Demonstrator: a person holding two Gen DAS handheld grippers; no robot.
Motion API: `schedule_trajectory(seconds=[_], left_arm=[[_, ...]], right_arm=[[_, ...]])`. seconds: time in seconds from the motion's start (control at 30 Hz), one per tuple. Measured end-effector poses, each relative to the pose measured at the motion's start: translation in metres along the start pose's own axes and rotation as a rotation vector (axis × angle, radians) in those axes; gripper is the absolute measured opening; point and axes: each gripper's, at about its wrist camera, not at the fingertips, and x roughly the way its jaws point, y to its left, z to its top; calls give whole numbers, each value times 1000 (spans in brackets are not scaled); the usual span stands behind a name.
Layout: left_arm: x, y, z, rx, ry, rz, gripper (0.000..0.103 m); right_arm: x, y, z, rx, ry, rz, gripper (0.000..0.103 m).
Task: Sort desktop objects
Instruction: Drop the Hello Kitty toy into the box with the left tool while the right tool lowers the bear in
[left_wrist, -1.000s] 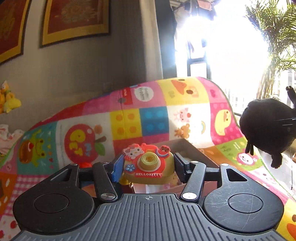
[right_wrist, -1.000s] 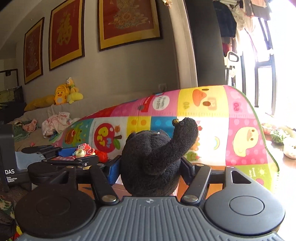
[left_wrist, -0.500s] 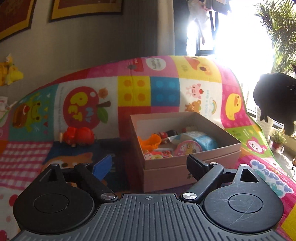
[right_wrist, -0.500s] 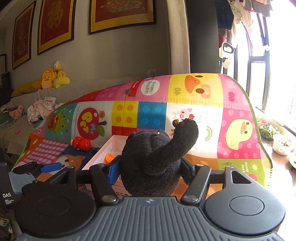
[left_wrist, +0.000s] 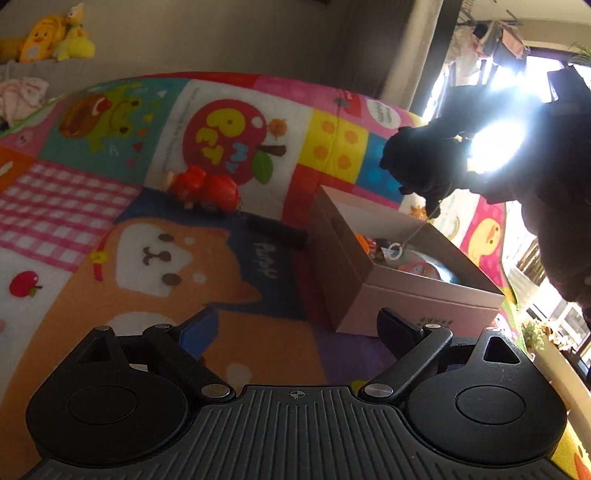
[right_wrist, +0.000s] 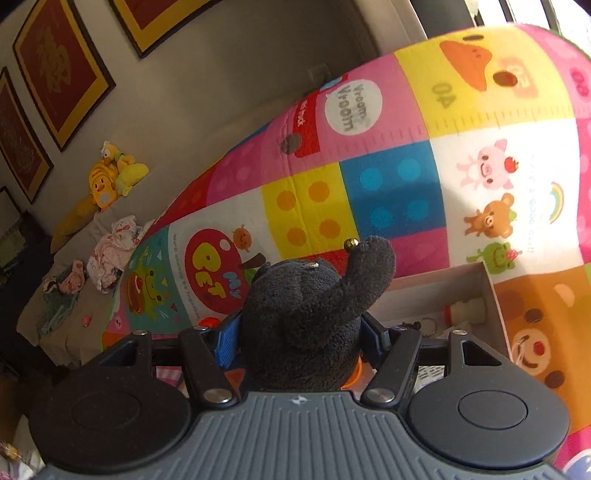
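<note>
My left gripper (left_wrist: 297, 328) is open and empty, low over the colourful play mat (left_wrist: 147, 229), left of the cardboard box (left_wrist: 373, 273). The box holds several small toys. My right gripper (right_wrist: 301, 332) is shut on a black plush toy (right_wrist: 310, 314) and holds it over the box (right_wrist: 491, 291). In the left wrist view the plush (left_wrist: 424, 166) hangs above the box's far side, with a thin string and ring (left_wrist: 395, 248) dangling into the box. A red toy (left_wrist: 207, 188) lies on the mat beyond my left gripper.
Yellow plush toys (right_wrist: 110, 177) and clothes (right_wrist: 110, 240) lie on a sofa along the wall at the left. Framed red pictures (right_wrist: 55, 77) hang above. A bright window (left_wrist: 498, 144) glares at the right.
My left gripper let go of the Hello Kitty toy camera over the box, opened, then swung left and down over the mat. My right gripper carried the black plush over the box.
</note>
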Motion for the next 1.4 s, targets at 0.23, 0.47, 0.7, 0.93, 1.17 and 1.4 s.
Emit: schedule_trajectory(seconds=[0.23, 0.47, 0.7, 0.93, 1.17, 1.4], left_arm=[[-2, -1, -2, -2, 4, -18, 97], [3, 4, -1, -34, 25, -5, 100], [3, 1, -1, -17, 29, 9, 100], [6, 3, 0, -39, 52, 33, 100], [-18, 3, 18, -28, -27, 49, 100], [-33, 9, 26, -29, -84, 95, 101]], right_arm=[[60, -27, -2, 46, 110, -93, 68], [33, -35, 2, -113, -4, -282, 73], [36, -47, -4, -212, 29, -439, 50], [1, -18, -2, -163, -52, -193, 50], [49, -38, -18, 86, 137, -165, 40], [61, -40, -34, 248, 230, -78, 31]])
